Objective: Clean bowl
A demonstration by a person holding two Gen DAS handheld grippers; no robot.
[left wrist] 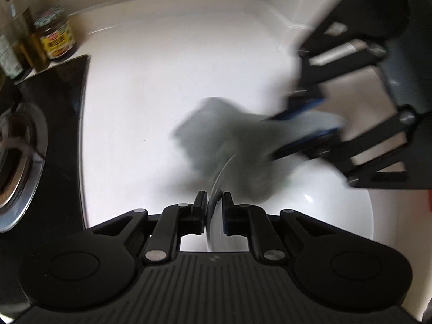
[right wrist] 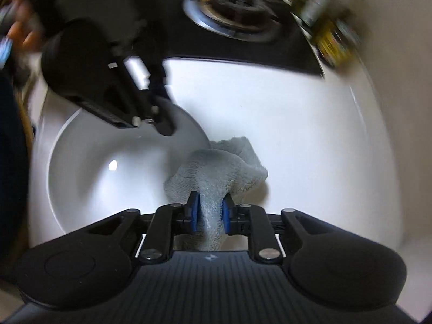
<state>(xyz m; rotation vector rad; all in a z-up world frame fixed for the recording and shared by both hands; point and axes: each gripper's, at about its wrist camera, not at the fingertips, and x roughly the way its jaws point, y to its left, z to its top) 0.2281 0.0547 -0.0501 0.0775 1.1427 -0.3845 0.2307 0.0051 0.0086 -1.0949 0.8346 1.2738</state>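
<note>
On the white tabletop (right wrist: 297, 124), our left gripper (left wrist: 215, 202) has its jaws clamped on the near rim of a white ceramic bowl (right wrist: 108, 178): stiff, glossy, likely slippery and breakable. Our right gripper (right wrist: 210, 210) pinches a soft grey cloth (right wrist: 224, 167) draped over the rim.

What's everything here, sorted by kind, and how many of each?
Handheld black grippers: 2 (left gripper, right gripper)
White ceramic bowl: 1
Grey terry cloth: 1
Yellow-labelled glass jar: 1
Gas stove burner: 1
Total: 6
</note>
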